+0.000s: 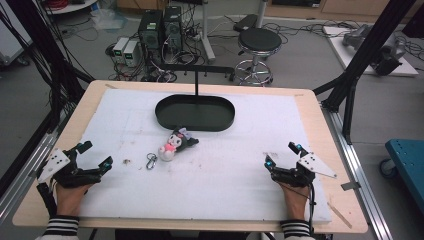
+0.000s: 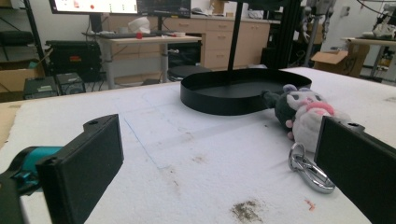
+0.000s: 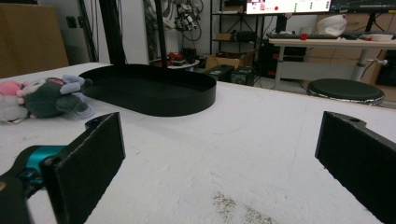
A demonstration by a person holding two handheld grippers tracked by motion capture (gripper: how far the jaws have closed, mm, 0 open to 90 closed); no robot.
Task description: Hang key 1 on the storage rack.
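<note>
The plush toy keychain [image 1: 176, 144] lies untouched on the white pad [image 1: 225, 175], just in front of the black oval tray [image 1: 195, 113] at the pad's far edge, so picking it up and traying it seem still ahead. The left gripper [image 1: 94, 156] and right gripper [image 1: 281, 154] rest near the pad's front corners, jaws wide and empty.

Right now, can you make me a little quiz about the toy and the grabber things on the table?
1. True or false: the plush toy lies inside the black tray.
2. Which is nearer the toy's metal clip: A) the left gripper, B) the right gripper?
3. Fill in: both grippers' jaws are ____ and hold nothing.

Key
1. False. It lies on the white mat, just in front of the tray.
2. A.
3. Open.
</note>
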